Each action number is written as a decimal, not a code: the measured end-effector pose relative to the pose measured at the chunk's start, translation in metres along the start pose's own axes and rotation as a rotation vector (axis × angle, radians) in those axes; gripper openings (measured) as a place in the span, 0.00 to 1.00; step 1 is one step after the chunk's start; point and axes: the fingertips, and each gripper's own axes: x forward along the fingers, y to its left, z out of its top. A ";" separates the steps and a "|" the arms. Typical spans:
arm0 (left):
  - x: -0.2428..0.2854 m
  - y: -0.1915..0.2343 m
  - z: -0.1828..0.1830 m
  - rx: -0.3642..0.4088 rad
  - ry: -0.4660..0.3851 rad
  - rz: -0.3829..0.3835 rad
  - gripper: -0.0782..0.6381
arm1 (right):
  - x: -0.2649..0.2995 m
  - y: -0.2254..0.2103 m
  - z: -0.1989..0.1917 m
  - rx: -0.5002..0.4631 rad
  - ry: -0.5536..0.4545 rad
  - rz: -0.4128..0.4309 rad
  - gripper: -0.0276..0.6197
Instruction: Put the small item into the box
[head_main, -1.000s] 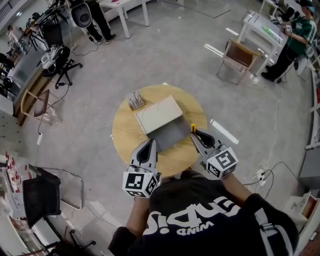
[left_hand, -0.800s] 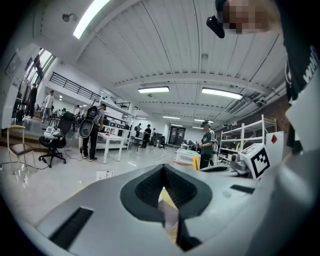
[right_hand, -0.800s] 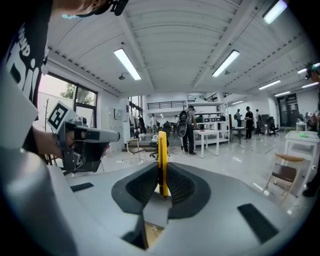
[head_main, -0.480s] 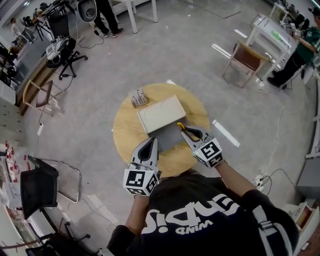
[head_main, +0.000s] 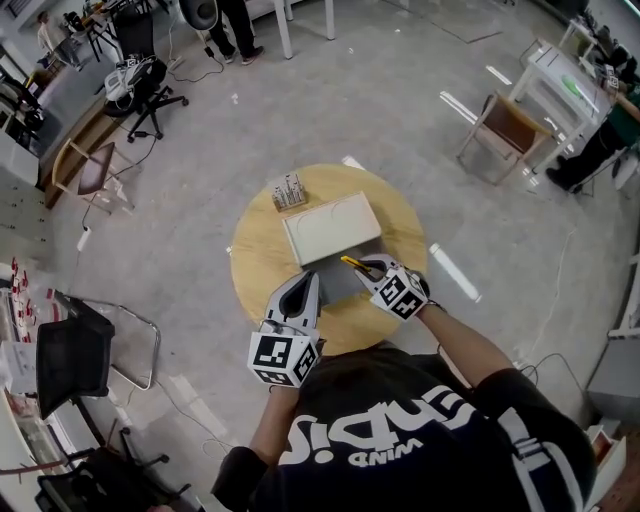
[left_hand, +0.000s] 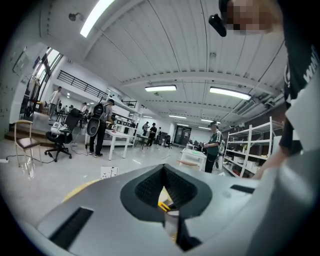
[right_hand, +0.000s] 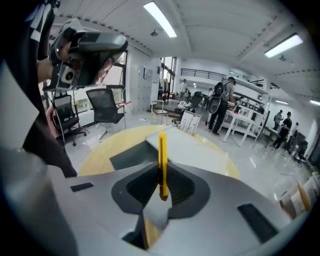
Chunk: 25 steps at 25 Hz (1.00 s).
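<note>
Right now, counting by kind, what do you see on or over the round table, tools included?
box, open: 1
yellow item, clamped in the right tool over the box: 1
small rack-like object beside the box: 1
tools: 2 (the left tool is shut on nothing)
Total: 5

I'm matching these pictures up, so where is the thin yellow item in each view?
Head view: yellow item at centre, held by the right gripper beside the box.
Right gripper view: centre, upright between the jaws.
Left gripper view: a yellow sliver low at centre, probably it.
Shared landmark: the round wooden table.
</note>
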 end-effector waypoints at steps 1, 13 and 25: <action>0.000 0.002 0.000 -0.001 0.002 0.005 0.12 | 0.007 0.001 -0.005 -0.019 0.026 0.013 0.11; -0.003 0.020 -0.004 -0.015 0.024 0.067 0.12 | 0.071 0.015 -0.057 -0.104 0.298 0.160 0.11; -0.007 0.035 -0.003 -0.023 0.025 0.110 0.12 | 0.094 0.020 -0.063 -0.170 0.408 0.223 0.11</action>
